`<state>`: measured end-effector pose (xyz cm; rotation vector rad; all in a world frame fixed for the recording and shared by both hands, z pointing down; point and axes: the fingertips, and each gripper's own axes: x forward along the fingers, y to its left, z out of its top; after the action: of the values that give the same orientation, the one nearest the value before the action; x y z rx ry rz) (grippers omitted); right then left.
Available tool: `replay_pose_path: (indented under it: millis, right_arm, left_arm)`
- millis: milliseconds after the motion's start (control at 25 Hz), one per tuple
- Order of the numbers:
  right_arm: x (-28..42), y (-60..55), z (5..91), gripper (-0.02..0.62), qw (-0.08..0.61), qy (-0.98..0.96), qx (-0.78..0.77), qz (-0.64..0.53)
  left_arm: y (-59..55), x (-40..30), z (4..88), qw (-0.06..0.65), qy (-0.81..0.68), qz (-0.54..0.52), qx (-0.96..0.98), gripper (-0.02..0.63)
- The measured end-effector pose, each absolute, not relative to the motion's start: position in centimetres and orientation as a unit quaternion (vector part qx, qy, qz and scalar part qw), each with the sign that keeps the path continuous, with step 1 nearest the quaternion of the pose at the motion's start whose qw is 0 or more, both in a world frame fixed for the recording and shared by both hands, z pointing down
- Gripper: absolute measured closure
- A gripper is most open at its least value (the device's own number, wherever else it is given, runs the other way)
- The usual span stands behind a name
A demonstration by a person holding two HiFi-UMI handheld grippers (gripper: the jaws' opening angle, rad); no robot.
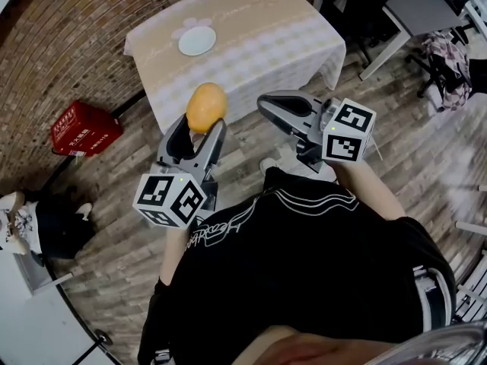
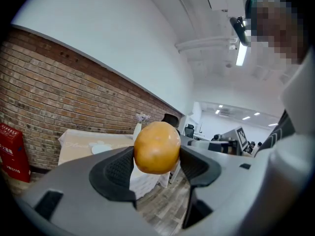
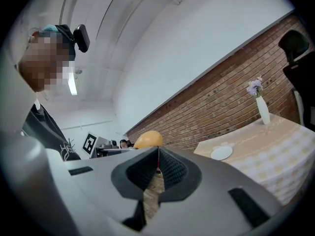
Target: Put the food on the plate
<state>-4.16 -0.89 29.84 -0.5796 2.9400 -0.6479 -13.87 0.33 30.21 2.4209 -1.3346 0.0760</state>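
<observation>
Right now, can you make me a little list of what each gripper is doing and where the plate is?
left gripper: jaws shut on the round orange-yellow food, held up in the air
right gripper: jaws together, nothing between them
plate: white, nothing seen on it, on the table, apart from both grippers
vase: on the table's far part, with flowers
red box: on the floor, left of the table
task: food not yet on the plate
</observation>
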Motion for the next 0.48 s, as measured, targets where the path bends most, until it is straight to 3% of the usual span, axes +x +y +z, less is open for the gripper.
replay_pose_path:
  millis: [480]
  right_arm:
    - [-2.3, -13.3, 30.1, 0.598, 0.040, 0.962, -0.160, -0.218]
  left_arm:
    - [-11.4, -11.9, 30.8, 0.192, -0.501, 0.038, 0.843, 0.316]
